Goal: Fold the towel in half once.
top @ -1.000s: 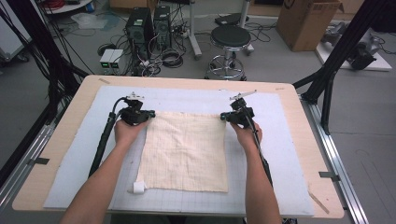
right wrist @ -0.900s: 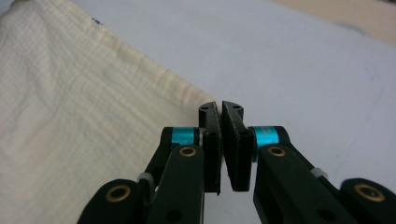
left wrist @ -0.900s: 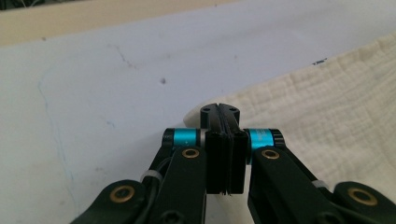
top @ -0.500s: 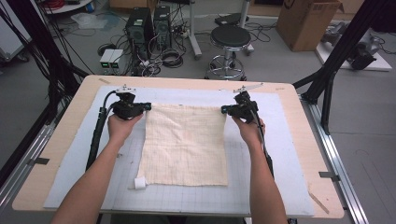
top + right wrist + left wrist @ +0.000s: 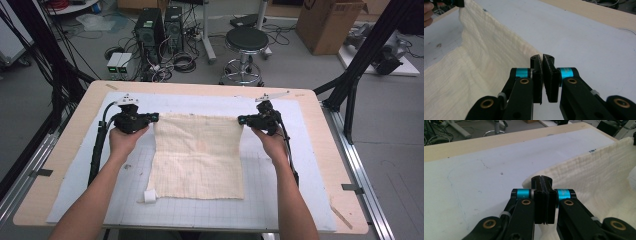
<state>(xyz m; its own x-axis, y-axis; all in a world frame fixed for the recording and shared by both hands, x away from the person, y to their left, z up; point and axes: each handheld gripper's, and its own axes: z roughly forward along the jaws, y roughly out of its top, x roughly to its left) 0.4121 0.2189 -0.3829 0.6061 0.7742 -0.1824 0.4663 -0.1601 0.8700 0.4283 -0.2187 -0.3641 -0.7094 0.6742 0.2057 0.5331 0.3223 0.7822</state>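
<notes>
A cream, grid-woven cloth [image 5: 200,155] lies spread on the white gridded mat [image 5: 280,200]. Its far edge is stretched between my two grippers. My left gripper [image 5: 156,117] is shut on the far left corner, and my right gripper [image 5: 241,120] is shut on the far right corner. In the left gripper view the jaws [image 5: 542,178] are pressed together at the edge of the cloth [image 5: 586,177], which is lifted a little. The right gripper view shows that gripper [image 5: 541,58] shut where the raised cloth edge [image 5: 481,62] ends. A small white tag [image 5: 150,196] sits at the near left corner.
The mat lies on a wooden table [image 5: 65,165] with bare margins left and right. Black frame posts [image 5: 360,70] rise at the table's sides. A stool [image 5: 245,42], computer towers [image 5: 152,27] and a cardboard box [image 5: 330,20] stand on the floor beyond.
Both hands have moved away from the person, upward and slightly apart. The cloth's far edge is pulled tauter and the whole cloth has slid a little farther away.
</notes>
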